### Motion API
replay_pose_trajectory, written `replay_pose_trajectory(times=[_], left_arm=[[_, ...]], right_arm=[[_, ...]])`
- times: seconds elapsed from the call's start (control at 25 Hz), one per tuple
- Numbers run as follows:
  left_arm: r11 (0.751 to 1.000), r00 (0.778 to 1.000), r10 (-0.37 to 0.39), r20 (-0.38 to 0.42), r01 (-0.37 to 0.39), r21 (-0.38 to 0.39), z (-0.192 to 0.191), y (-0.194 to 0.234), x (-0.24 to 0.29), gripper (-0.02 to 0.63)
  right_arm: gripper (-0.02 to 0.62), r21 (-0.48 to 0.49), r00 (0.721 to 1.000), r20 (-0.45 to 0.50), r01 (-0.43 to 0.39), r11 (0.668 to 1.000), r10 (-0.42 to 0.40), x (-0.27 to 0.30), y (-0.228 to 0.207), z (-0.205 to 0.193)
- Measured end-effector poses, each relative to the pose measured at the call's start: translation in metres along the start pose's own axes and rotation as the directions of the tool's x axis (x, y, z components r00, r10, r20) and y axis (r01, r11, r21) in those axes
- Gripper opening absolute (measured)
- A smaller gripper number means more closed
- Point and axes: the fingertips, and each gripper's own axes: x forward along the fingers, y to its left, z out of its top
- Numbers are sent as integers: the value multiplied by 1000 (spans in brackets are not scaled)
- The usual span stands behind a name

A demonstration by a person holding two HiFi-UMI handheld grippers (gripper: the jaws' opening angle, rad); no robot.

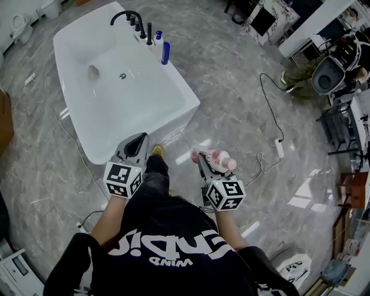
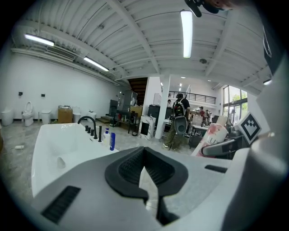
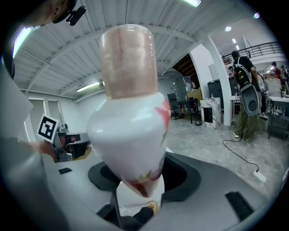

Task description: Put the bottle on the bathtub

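Bottle [image 1: 218, 158] [image 3: 131, 113], white with a red floral print and a pinkish cap, clamped low on its body between the jaws of the right tool [image 1: 206, 166] [image 3: 135, 182], cap pointing away from the person. It is held in the air above the floor [image 1: 243, 87], near the closest end of the bathtub [image 1: 189, 105] but apart from it and off to its right. In the right gripper view the bottle's base is hidden behind the jaws; in the head view the tool covers part of its side, and its print is too small to read. The left tool [image 1: 137, 144] [image 2: 146, 169] has its jaws together with nothing between them and points towards the bathtub [image 2: 45, 149]; its view catches the bottle [image 2: 212, 137] at the right. On the far rim, beside a black tap [image 1: 128, 17], stand a blue bottle [image 1: 166, 52] [image 2: 112, 140] and a white bottle [image 1: 158, 40]. The basin shows only its drain [image 1: 122, 76].
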Motion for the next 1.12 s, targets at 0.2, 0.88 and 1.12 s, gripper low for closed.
replay_pose_trajectory(times=[0.2, 0.88, 1.12], left_arm=[[1000, 1000, -7, -3, 7, -7, 16, 24, 50, 8], [999, 999, -33, -21, 33, 2, 79, 123, 170, 8], [998, 998, -58, -21, 58, 13, 97, 128, 191, 8]], right_arm=[[244, -18, 1000, -8, -26, 1000, 25, 48, -16, 24], [244, -61, 998, -12, -56, 997, 55, 192, -43, 119], [244, -51, 999, -13, -34, 998, 34, 208, -54, 135]])
